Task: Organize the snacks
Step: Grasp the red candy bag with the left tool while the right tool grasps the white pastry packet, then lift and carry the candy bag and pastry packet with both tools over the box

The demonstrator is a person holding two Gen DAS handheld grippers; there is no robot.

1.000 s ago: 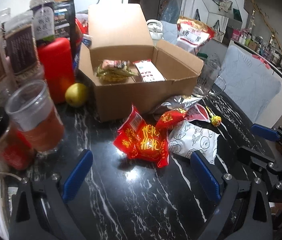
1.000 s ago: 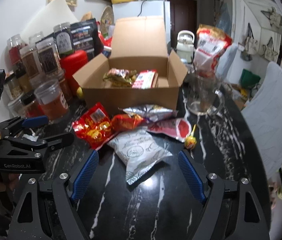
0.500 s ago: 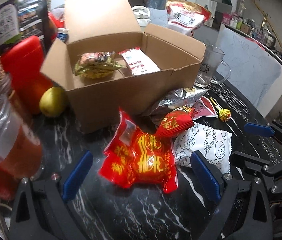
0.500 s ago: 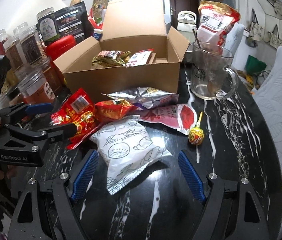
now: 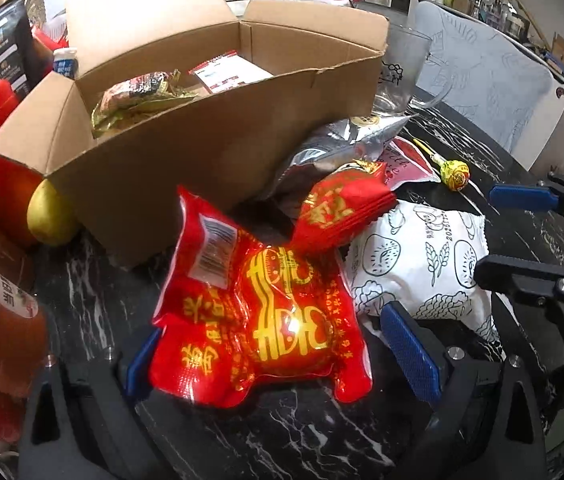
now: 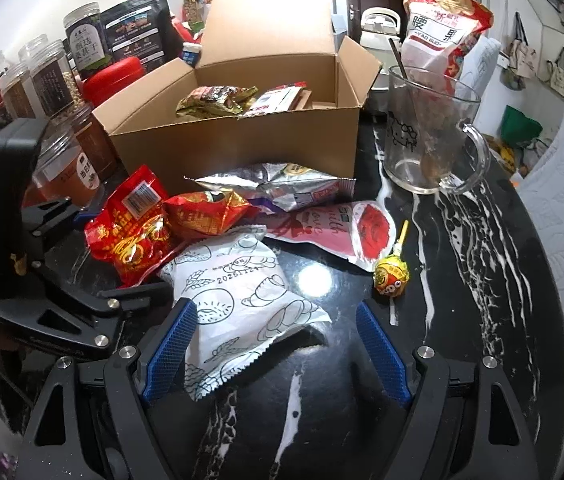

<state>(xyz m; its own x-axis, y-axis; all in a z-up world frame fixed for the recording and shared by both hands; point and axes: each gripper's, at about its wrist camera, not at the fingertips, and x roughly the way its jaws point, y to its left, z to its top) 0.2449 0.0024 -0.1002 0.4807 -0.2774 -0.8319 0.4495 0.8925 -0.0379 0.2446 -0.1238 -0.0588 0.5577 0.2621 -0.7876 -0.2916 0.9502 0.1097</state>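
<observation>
Left gripper (image 5: 282, 344) gapes wide astride the red snack packet (image 5: 266, 320), pads clear of it | right gripper (image 6: 274, 344) spread open, white pastry packet (image 6: 238, 292) between its fingers, ungripped | both packets lie before the open cardboard box (image 6: 242, 140).

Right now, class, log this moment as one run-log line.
left gripper: jaws open around red snack packet | right gripper: jaws open at white bread packet | cardboard box: open, two snacks inside
</observation>
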